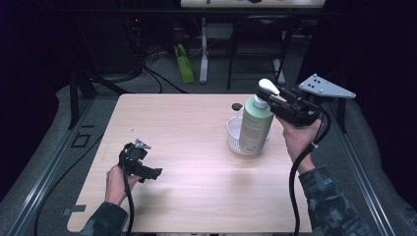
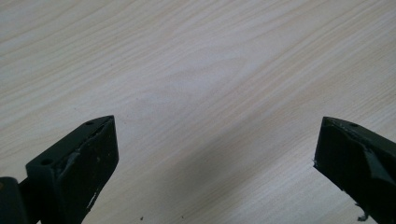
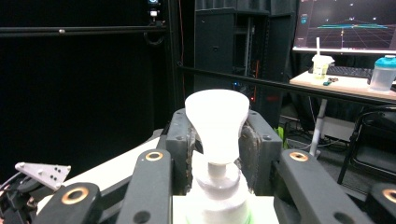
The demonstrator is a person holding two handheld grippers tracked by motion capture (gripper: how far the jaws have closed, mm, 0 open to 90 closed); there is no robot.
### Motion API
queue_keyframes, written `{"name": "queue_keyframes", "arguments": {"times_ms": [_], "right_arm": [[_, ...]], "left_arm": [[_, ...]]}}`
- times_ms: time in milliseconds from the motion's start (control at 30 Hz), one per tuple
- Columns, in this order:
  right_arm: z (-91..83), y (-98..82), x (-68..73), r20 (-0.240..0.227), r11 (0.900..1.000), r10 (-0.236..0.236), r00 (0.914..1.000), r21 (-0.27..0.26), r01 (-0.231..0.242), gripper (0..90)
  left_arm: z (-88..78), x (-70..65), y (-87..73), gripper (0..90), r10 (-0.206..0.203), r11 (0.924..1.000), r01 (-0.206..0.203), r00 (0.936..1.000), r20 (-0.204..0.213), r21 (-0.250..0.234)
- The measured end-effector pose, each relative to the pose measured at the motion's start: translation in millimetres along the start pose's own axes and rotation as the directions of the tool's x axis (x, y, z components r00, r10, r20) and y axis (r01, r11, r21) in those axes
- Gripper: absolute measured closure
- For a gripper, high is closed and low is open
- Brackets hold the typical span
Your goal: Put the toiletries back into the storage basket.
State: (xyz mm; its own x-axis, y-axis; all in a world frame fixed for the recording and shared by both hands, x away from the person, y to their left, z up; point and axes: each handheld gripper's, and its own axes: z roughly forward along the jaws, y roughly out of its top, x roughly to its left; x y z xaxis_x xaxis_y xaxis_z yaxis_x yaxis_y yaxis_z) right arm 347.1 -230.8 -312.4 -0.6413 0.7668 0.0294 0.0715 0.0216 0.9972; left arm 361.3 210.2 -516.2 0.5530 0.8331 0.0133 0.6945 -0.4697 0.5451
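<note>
A pale green pump bottle (image 1: 255,125) with a white pump head (image 1: 268,87) hangs upright with its base inside a small white basket (image 1: 235,138) at the table's right. My right gripper (image 1: 276,101) is shut on the bottle's neck just under the pump head. In the right gripper view the white pump head (image 3: 216,120) stands between the two pads (image 3: 249,154), which press on the neck. My left gripper (image 1: 147,172) rests low over the wooden table (image 1: 187,167) at the front left. Its jaws stand wide apart over bare wood, nothing between the fingertips (image 2: 88,158).
A small dark cap (image 1: 237,106) lies on the table behind the basket. Beyond the table's far edge stand a desk's white leg (image 1: 203,51) and a green object (image 1: 185,64) on the floor. Dark rails run along both sides of the table.
</note>
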Motion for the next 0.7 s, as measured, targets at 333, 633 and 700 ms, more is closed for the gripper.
{"name": "queue_keyframes", "arguments": {"times_ms": [333, 633, 700], "right_arm": [[7.5, 10.2, -5.1, 0.012, 1.000, -0.001, 0.9999, 0.005, 0.001, 67.3], [12.7, 17.9, -9.2, 0.029, 1.000, -0.016, 0.9995, 0.001, 0.016, 67.3], [14.4, 19.2, -10.4, 0.033, 1.000, -0.021, 0.9992, 0.001, 0.021, 67.3]], "left_arm": [[0.2, -0.8, 0.1, 0.0, 0.009, 1.0000, -0.009, 1.0000, 0.004, -0.002], [0.2, -0.6, 0.2, 0.0, 0.007, 1.0000, -0.007, 1.0000, 0.002, 0.002], [0.2, -0.5, 0.1, 0.0, 0.006, 1.0000, -0.006, 1.0000, 0.004, 0.000]]}}
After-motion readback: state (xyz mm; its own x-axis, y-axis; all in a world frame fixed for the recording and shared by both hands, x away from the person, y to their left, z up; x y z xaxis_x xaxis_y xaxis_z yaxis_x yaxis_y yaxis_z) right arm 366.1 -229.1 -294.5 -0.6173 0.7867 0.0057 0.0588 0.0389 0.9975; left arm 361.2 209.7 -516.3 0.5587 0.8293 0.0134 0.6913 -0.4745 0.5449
